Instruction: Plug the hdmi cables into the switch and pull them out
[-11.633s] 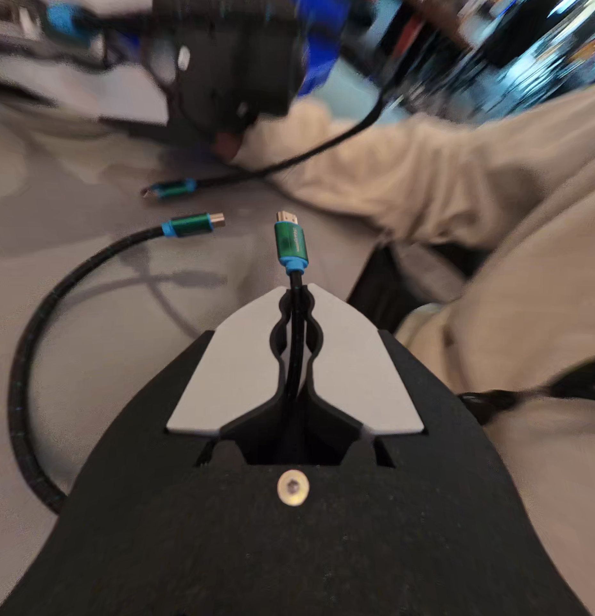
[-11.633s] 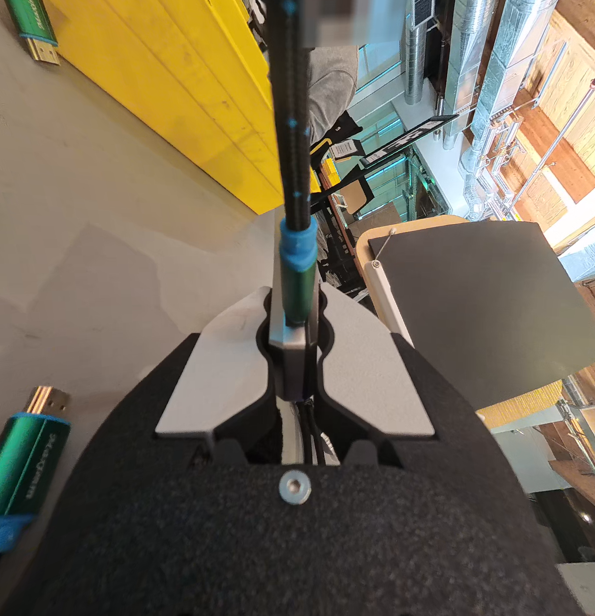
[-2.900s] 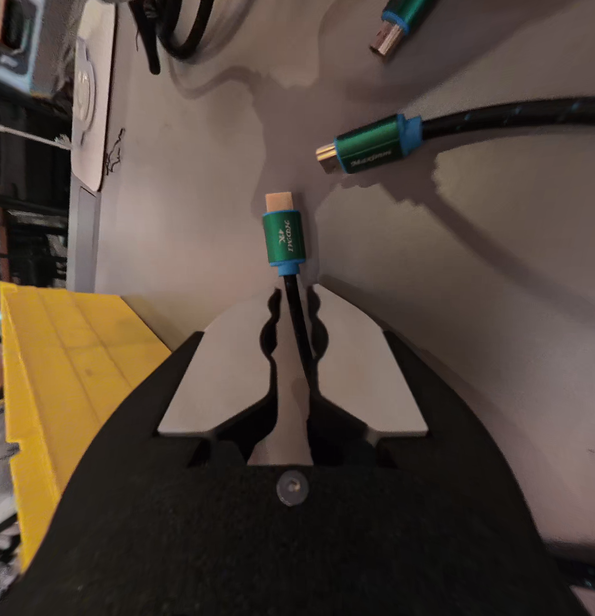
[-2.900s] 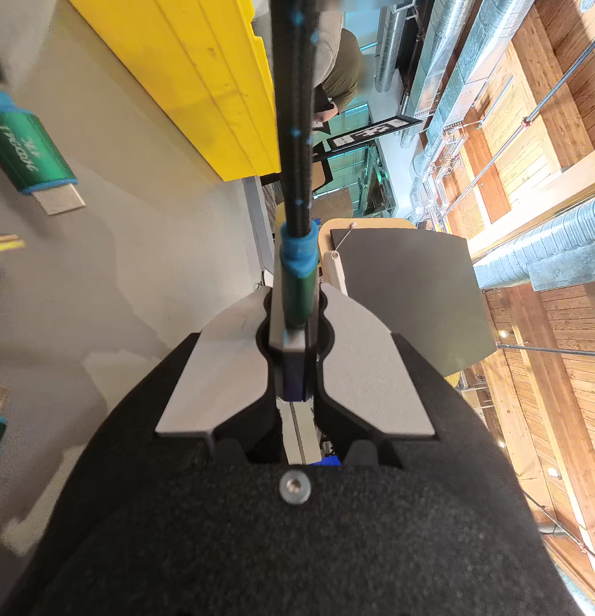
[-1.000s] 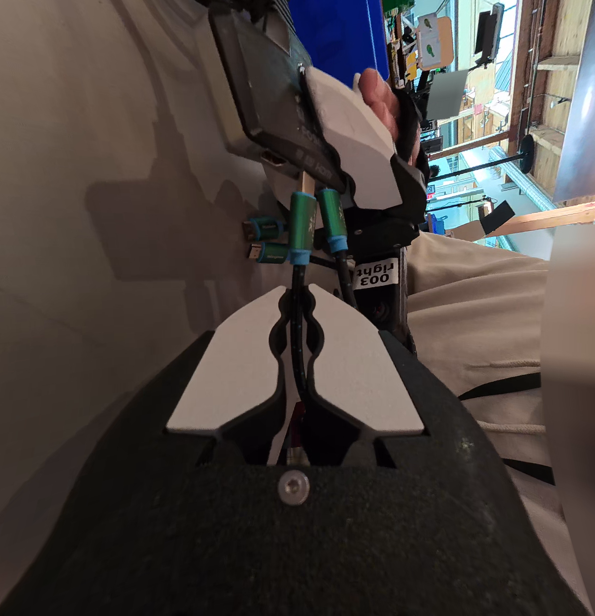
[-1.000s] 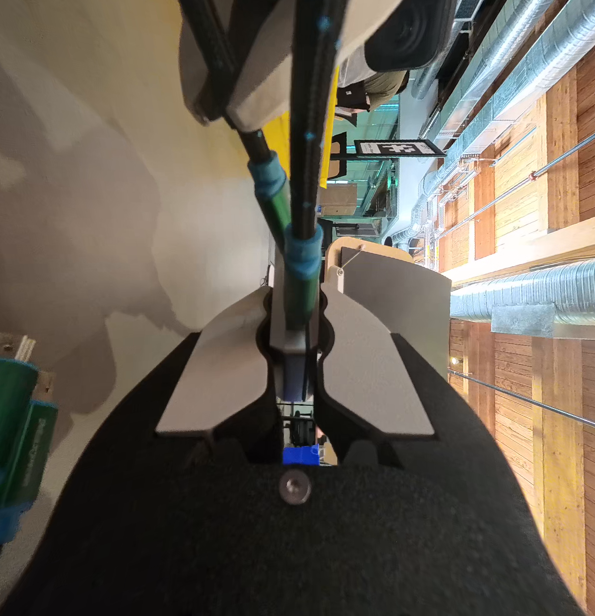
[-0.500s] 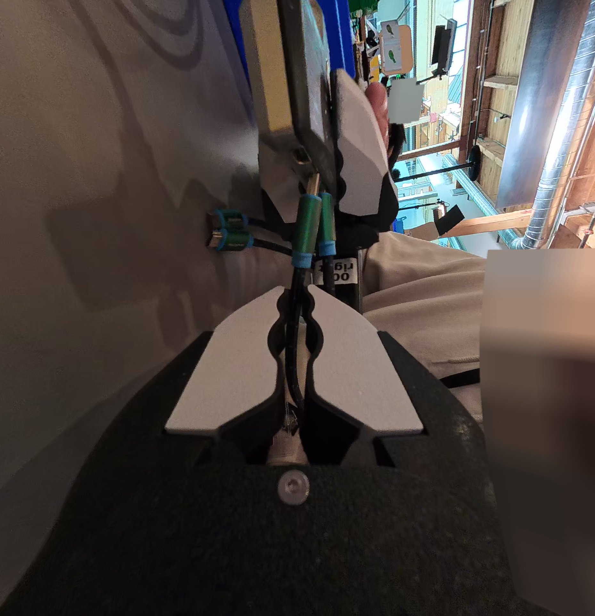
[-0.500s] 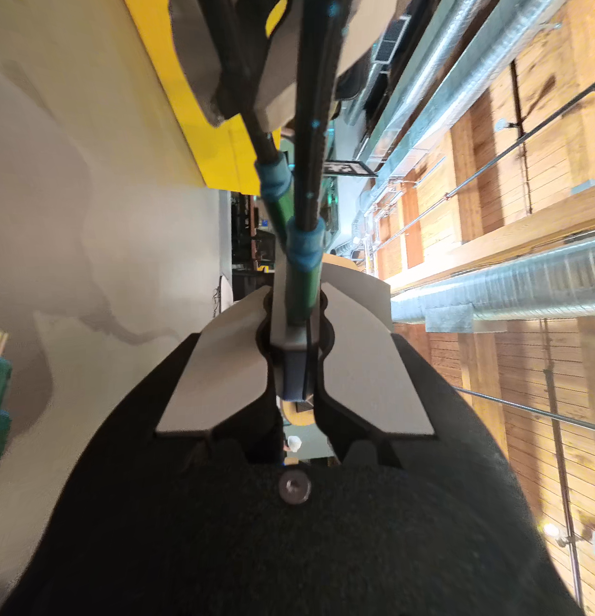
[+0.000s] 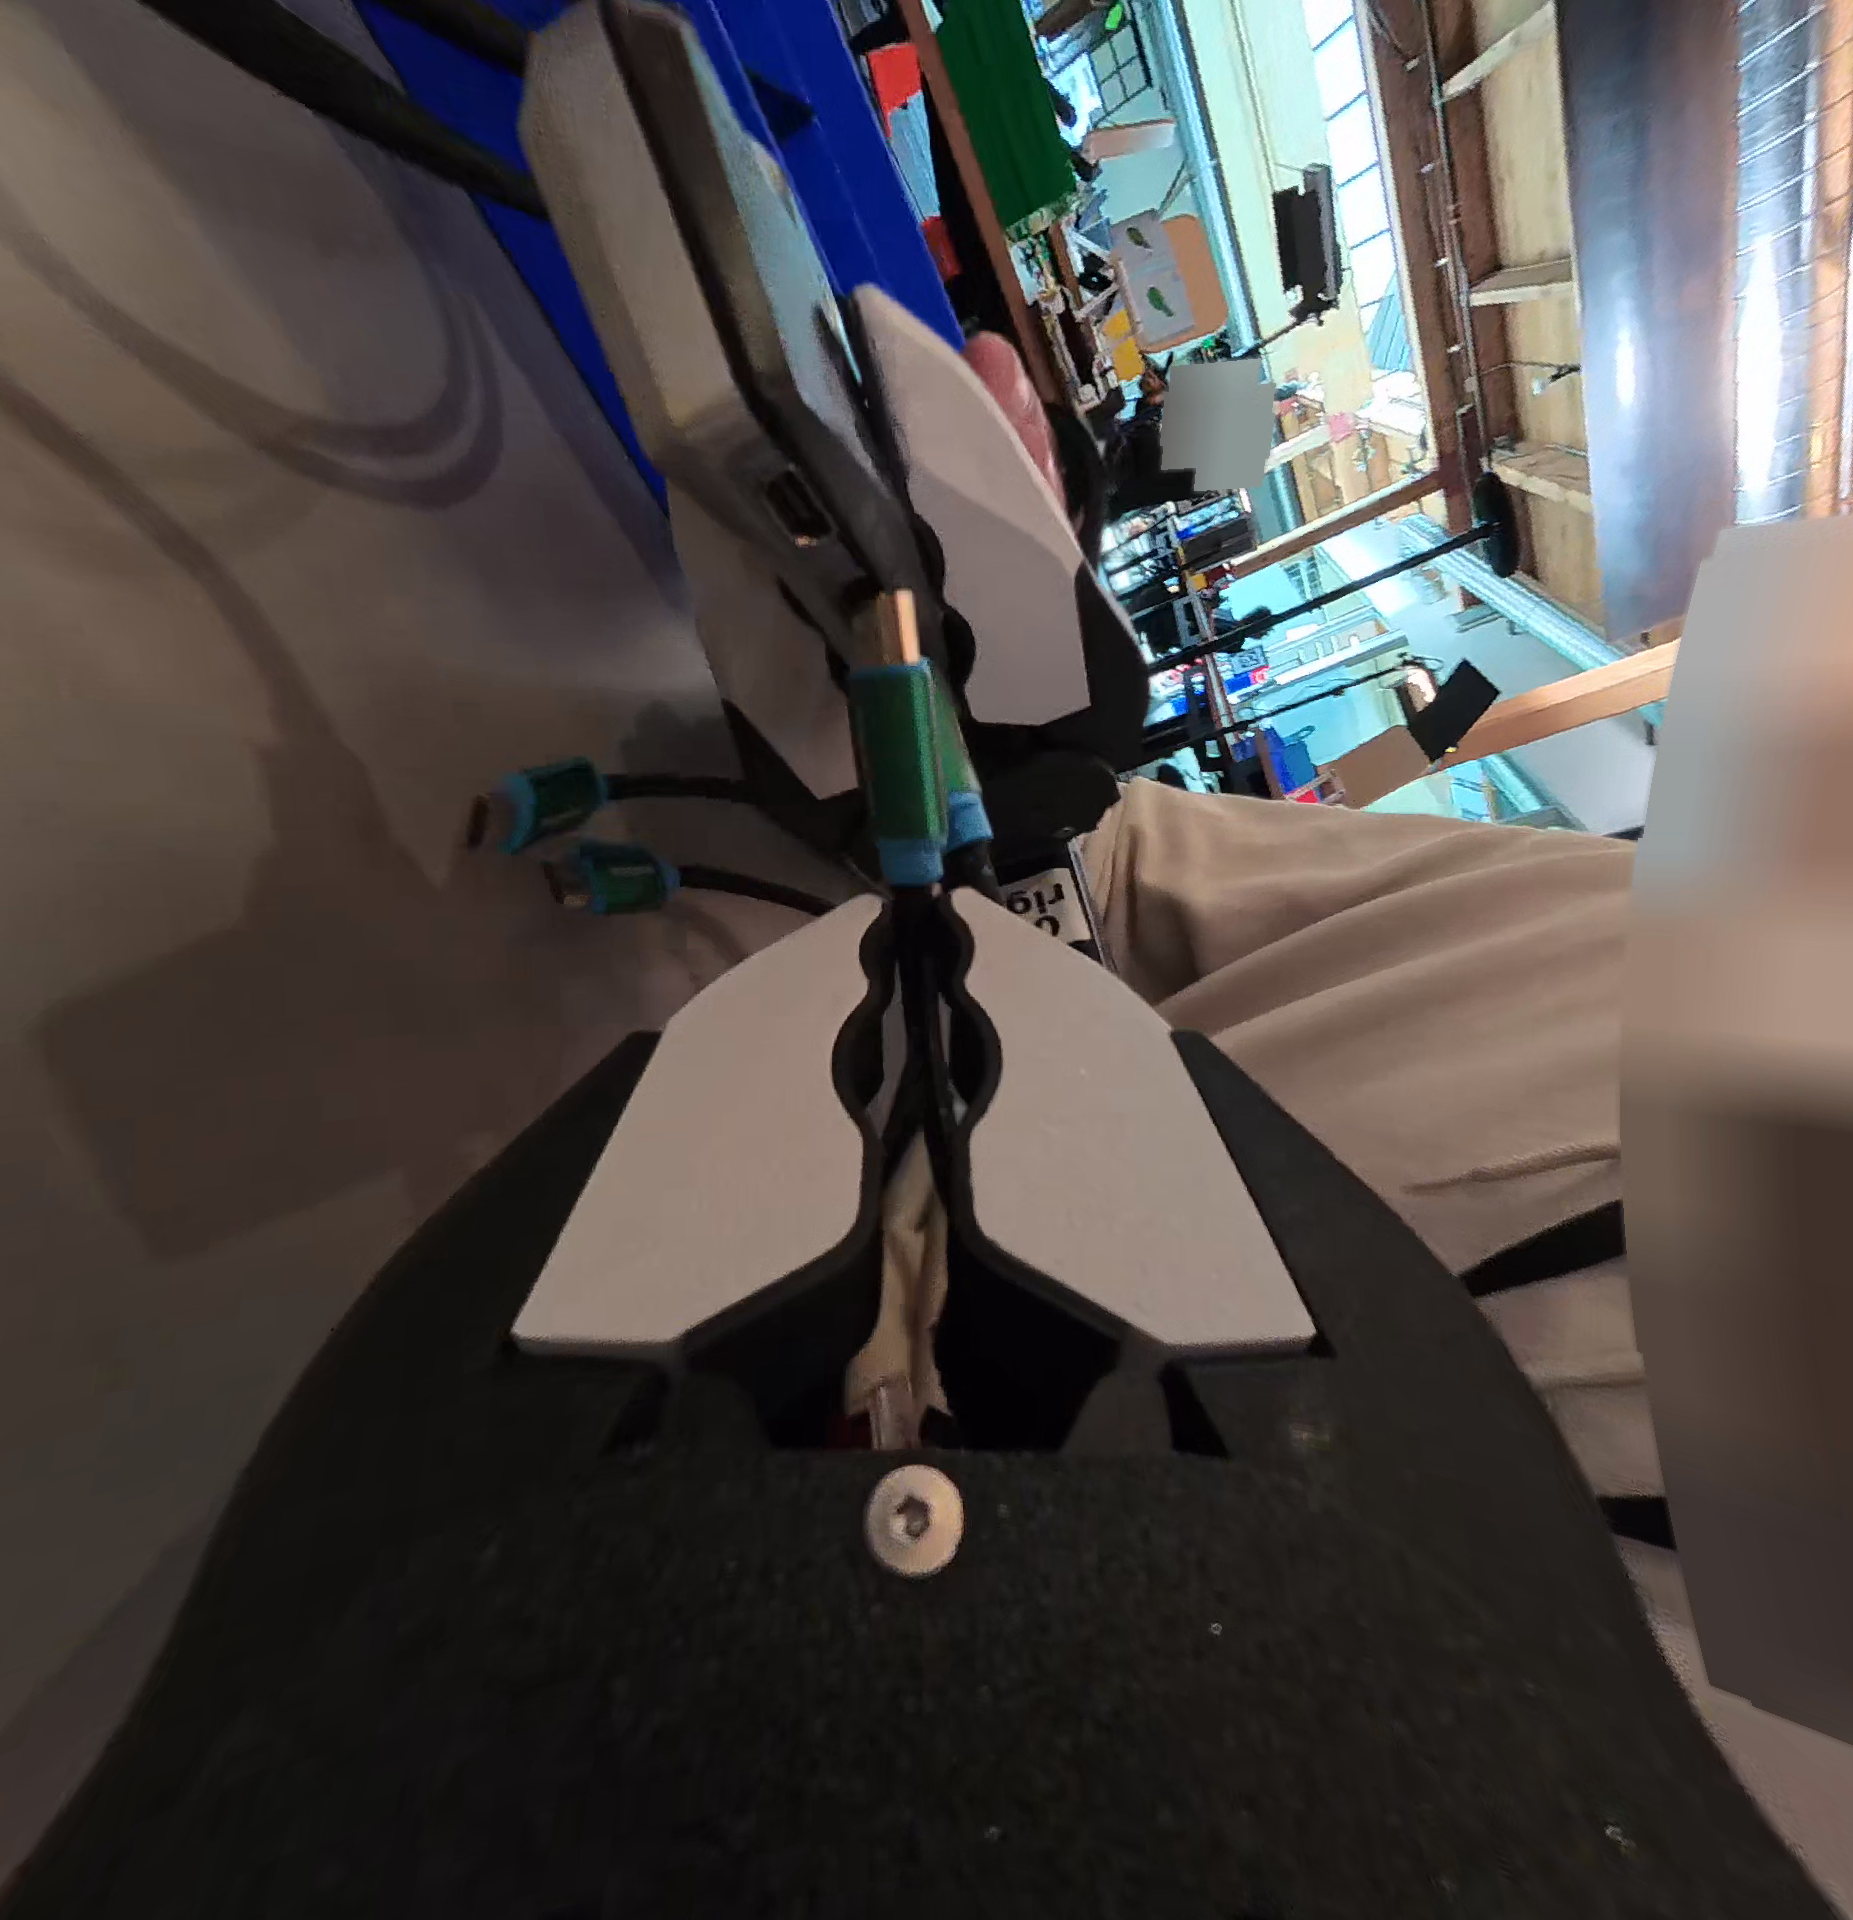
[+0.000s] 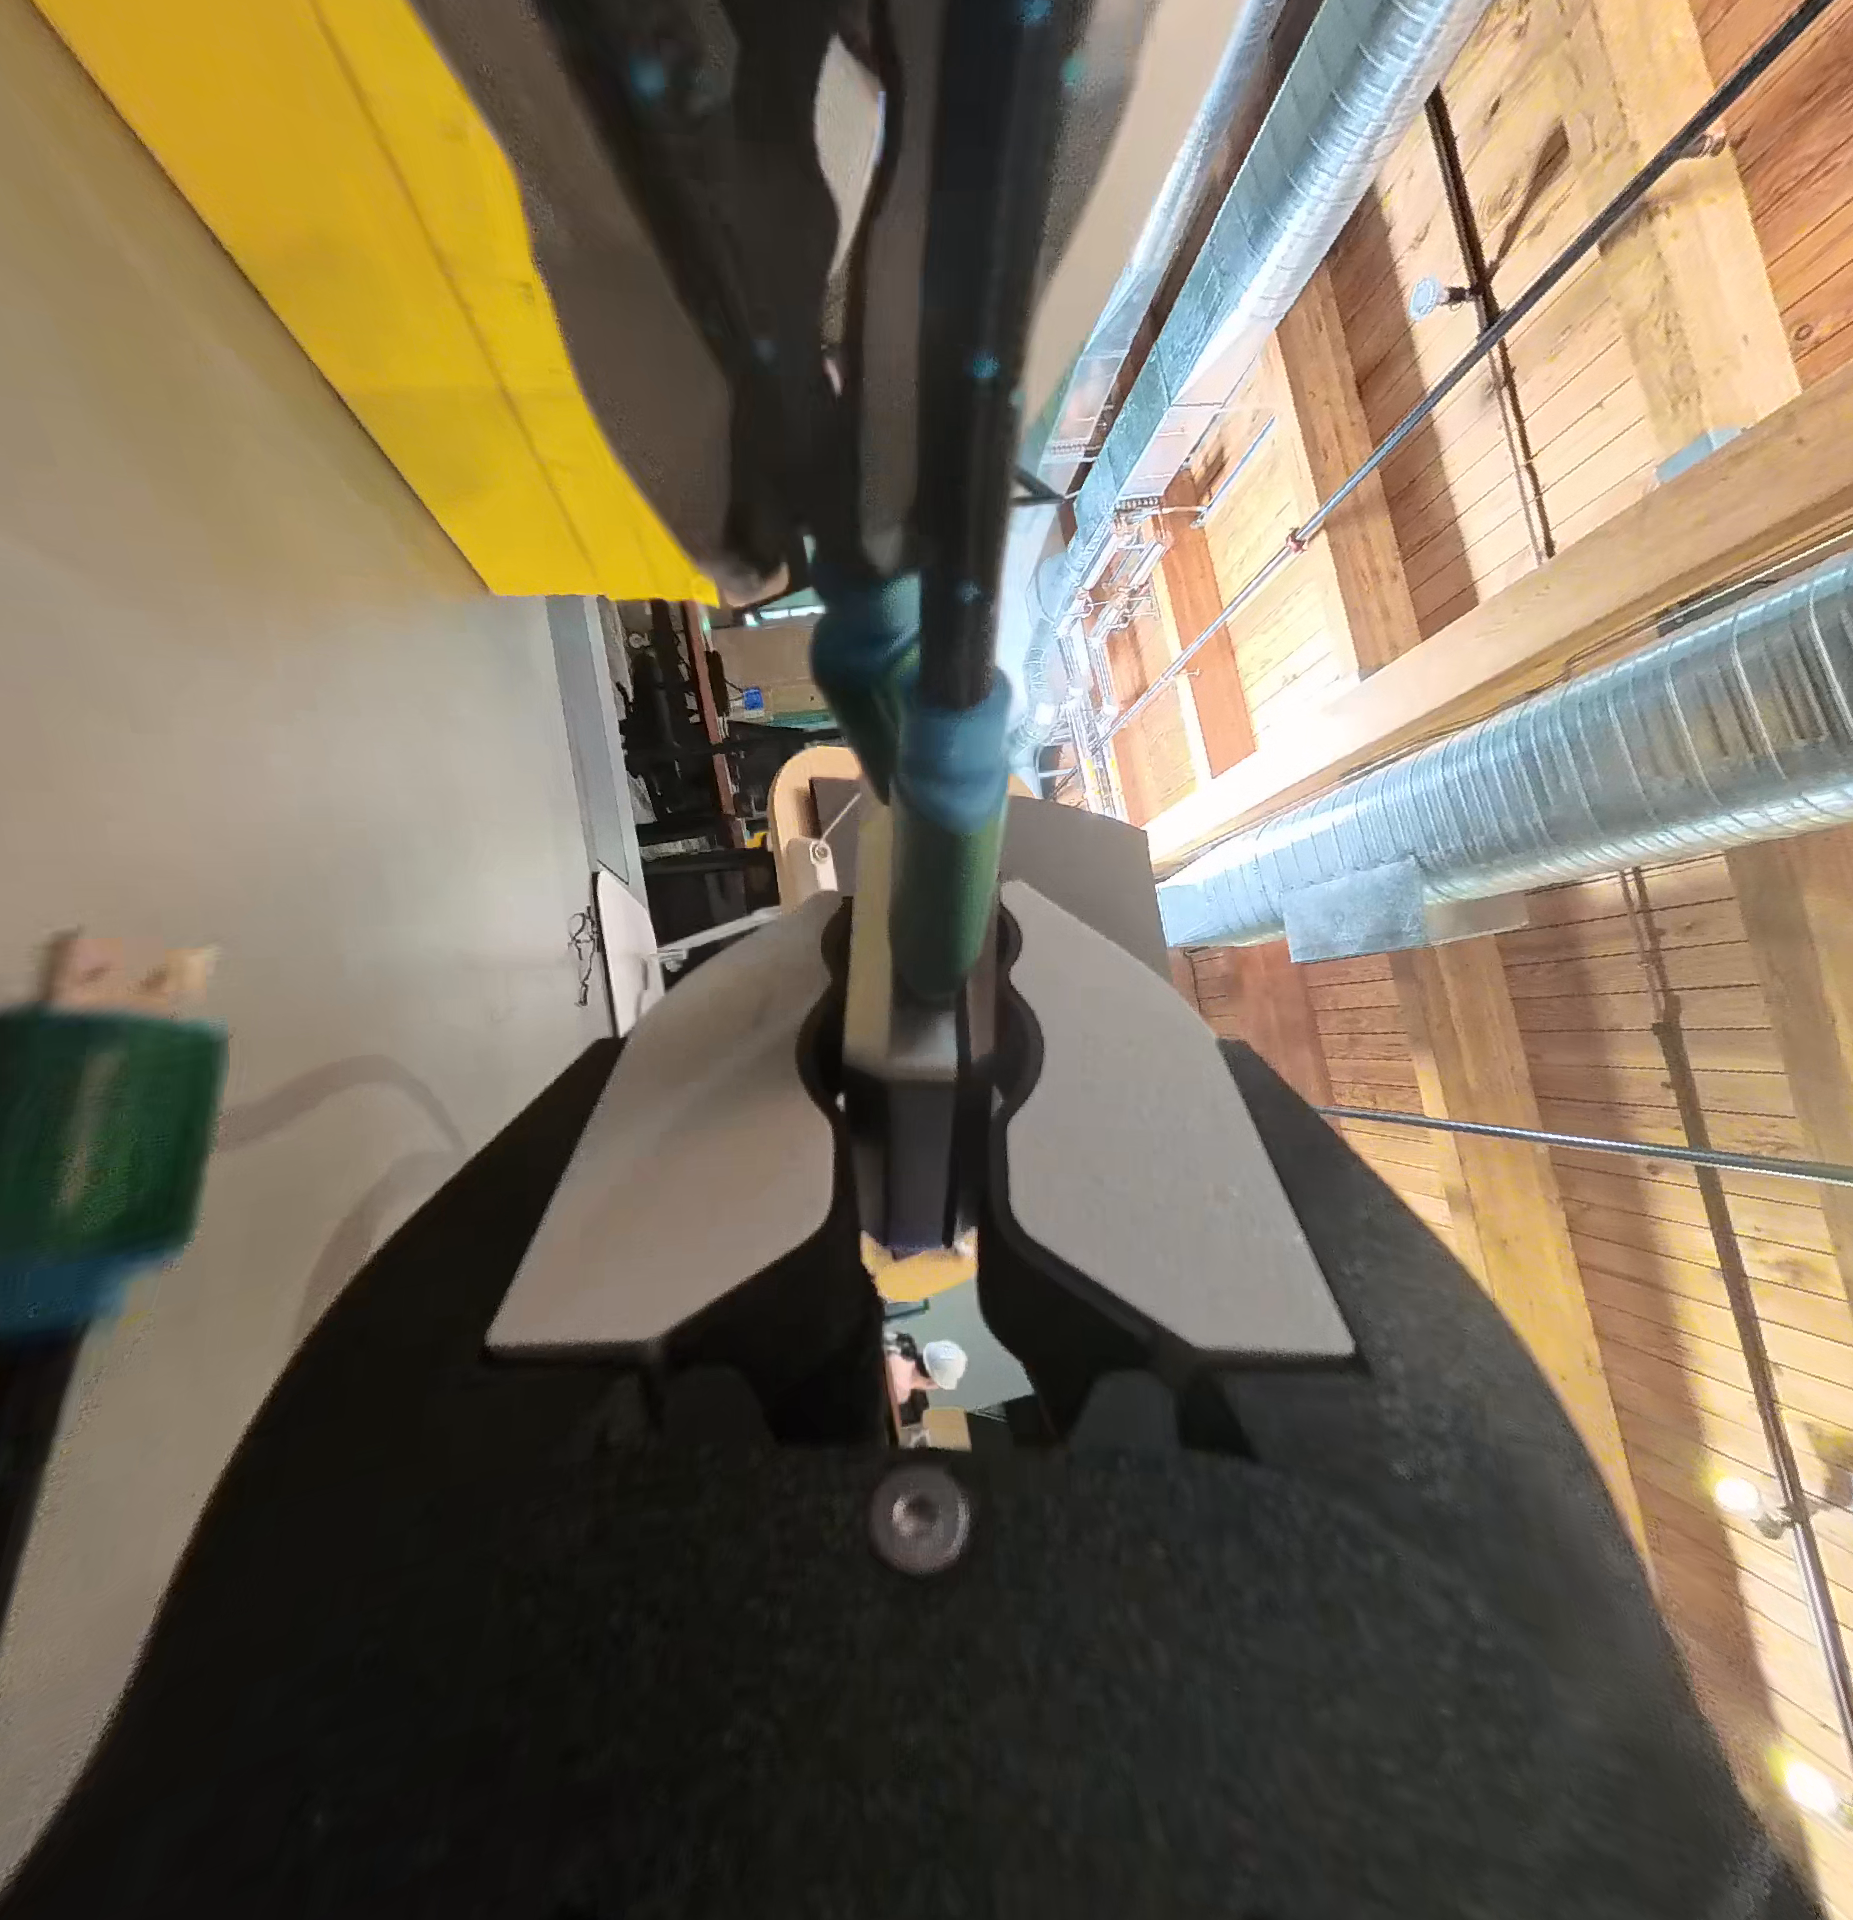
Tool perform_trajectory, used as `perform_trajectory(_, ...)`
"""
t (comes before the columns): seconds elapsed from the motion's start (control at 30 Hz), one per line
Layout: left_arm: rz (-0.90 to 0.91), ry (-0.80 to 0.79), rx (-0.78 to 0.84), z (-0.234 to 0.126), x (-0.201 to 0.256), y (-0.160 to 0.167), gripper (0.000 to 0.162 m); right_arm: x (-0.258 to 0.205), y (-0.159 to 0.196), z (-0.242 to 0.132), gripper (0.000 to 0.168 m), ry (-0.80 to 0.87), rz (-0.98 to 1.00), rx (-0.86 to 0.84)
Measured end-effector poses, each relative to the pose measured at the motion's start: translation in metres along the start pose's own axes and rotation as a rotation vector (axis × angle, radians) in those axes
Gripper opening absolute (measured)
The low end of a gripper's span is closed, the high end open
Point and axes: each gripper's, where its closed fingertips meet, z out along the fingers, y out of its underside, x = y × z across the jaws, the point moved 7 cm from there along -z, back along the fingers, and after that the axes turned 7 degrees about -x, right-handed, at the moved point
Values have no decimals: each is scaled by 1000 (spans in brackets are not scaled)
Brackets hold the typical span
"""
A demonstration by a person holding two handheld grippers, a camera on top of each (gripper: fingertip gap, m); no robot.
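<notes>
plug at the port

your left gripper has its jaws clamped on a braided hdmi cable, gold tip at the hdmi switch. your right gripper pinches that switch, one cable plugged in.

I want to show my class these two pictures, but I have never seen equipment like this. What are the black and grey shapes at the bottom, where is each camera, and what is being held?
No robot arm here: a person holds a two-fingered tool in each hand, with a camera mounted on each looking along its fingers. One picture is from the left hand-held gripper. It is shut on a black HDMI cable, whose green plug has its gold tip just short of the switch. The other picture is from the right hand-held gripper, shut on that flat switch, which already has one cable plugged in. Two loose plugs lie on the grey table.
</notes>
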Motion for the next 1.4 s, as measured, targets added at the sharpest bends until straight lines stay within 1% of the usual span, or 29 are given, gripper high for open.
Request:
perform_trajectory(0.23, 39, -99, 0, 6, -9, -4, 8, -3, 2, 3, 22, -30, -12, -27)
perform_trajectory(0.33, 72, -172, 8, 8, -17, -4, 19, -5, 3, 4, 22, -40, -24, -32)
perform_trajectory(0.4, 87, -188, 21, 9, -21, -3, 22, -7, 3, 5, 22, -52, -26, -36)
perform_trajectory(0.53, 120, -199, 84, 10, -28, -3, 34, -9, 5, 7, 22, -69, -20, -49)
perform_trajectory(0.73, 190, -202, 191, 13, -31, -4, 37, -10, 8, 10, 22, -93, -17, -74)
perform_trajectory(0.83, 211, -183, 222, 13, -30, -5, 31, -11, 11, 12, 22, -104, -16, -82)
perform_trajectory(1.07, 109, 54, 249, 16, -30, -5, 17, -9, 12, 11, 22, -111, 0, -65)
perform_trajectory(1.1, 97, 67, 247, 16, -32, -5, 18, -9, 12, 12, 22, -109, -2, -66)
perform_trajectory(1.27, 112, 46, 259, 14, -34, -5, 19, -11, 11, 11, 22, -122, -11, -57)
perform_trajectory(1.3, 124, 50, 247, 13, -32, -4, 10, -12, 11, 11, 22, -125, -12, -49)
perform_trajectory(1.4, 138, 30, 221, 11, -32, -2, 10, -13, 8, 9, 22, -128, -28, -29)
